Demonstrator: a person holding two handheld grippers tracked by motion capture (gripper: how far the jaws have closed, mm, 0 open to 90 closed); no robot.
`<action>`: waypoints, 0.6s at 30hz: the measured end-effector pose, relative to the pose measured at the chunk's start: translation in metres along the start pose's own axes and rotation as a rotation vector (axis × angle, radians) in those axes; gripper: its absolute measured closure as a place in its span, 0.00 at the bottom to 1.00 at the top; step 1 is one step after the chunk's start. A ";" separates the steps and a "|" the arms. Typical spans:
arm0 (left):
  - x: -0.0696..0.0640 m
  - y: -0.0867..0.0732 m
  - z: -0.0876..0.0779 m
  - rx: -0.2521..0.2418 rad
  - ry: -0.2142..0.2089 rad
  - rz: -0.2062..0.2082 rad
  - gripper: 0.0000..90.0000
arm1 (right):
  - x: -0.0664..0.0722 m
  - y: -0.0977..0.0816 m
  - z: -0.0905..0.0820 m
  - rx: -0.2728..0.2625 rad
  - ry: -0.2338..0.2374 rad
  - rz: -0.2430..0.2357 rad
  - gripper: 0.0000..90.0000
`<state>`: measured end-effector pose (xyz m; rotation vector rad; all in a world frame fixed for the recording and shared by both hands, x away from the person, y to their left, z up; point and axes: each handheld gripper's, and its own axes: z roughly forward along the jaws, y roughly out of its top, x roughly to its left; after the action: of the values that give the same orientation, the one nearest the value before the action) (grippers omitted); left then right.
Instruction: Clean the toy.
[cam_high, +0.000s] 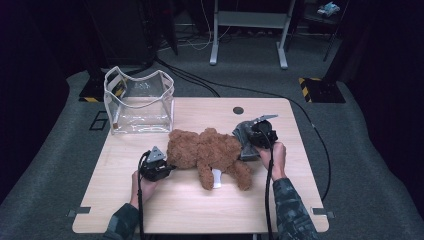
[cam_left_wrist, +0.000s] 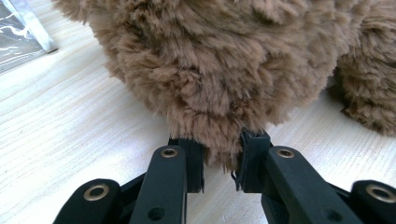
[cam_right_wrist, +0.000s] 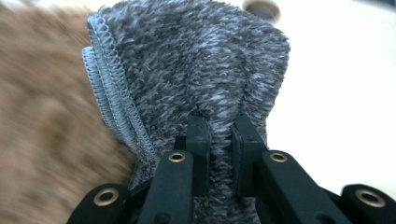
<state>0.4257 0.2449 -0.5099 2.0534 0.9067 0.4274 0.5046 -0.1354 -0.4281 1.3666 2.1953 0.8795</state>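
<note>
A brown teddy bear (cam_high: 210, 152) lies across the middle of the wooden table (cam_high: 165, 205), with a white tag (cam_high: 216, 178) by its legs. My left gripper (cam_high: 170, 167) is at the bear's left end. In the left gripper view its jaws (cam_left_wrist: 219, 161) pinch a tuft of the bear's fur (cam_left_wrist: 219, 70). My right gripper (cam_high: 252, 142) is at the bear's right end, shut on a fuzzy grey cloth (cam_high: 243, 132). The right gripper view has the grey cloth (cam_right_wrist: 196, 70) bunched between the jaws (cam_right_wrist: 220, 154), with the bear (cam_right_wrist: 42, 116) blurred at the left.
A clear plastic bag (cam_high: 137, 102) stands open at the table's back left, and its corner (cam_left_wrist: 18, 37) appears in the left gripper view. A round cable hole (cam_high: 238, 110) sits near the back edge. Cables trail from both grippers toward the front edge.
</note>
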 end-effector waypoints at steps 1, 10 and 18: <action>0.000 0.000 0.000 0.001 0.000 0.001 0.84 | 0.004 0.005 0.000 -0.009 0.008 -0.012 0.89; 0.000 0.000 0.000 0.000 -0.001 0.004 0.84 | 0.009 0.010 0.033 0.057 0.037 -0.019 0.90; 0.000 0.000 0.000 0.001 -0.003 0.004 0.84 | -0.011 0.003 0.040 0.114 -0.072 -0.002 0.90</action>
<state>0.4259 0.2452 -0.5101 2.0560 0.9016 0.4258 0.5362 -0.1322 -0.4542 1.4254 2.2207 0.7029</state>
